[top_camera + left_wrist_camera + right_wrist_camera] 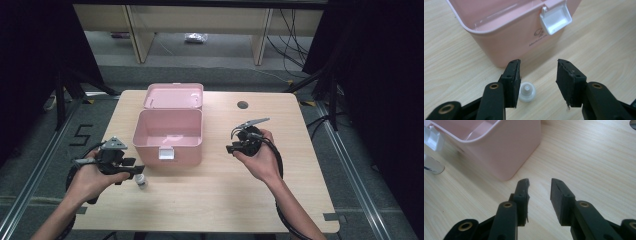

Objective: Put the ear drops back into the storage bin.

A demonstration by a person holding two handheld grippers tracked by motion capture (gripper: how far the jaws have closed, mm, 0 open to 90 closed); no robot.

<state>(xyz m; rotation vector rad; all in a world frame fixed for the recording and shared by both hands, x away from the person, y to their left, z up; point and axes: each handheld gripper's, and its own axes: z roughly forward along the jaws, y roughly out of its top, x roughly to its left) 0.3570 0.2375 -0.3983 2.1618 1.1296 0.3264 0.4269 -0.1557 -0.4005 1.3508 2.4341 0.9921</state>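
A pink box (pixel 168 135) stands open on the wooden table, lid (pixel 174 95) tipped back and white latch (pixel 166 153) hanging at its front wall. A small white bottle (pixel 142 181) lies on the table in front of the box's left corner. My left gripper (pixel 134 171) hovers just over it, open; in the left gripper view the bottle's cap (pixel 527 92) sits low between the jaws, close to the left pad (pixel 514 80), with the box (pixel 506 42) just beyond. My right gripper (pixel 232 140) is open and holds nothing, right of the box (pixel 506 150); the bottle (pixel 432 166) lies far left.
A round cable hole (pixel 242 105) sits in the table's far right part. Bare tabletop (pixel 225 195) spreads between the two hands and toward the near edge. Cables trail from both grippers. Beyond the table are desk legs and a grey floor.
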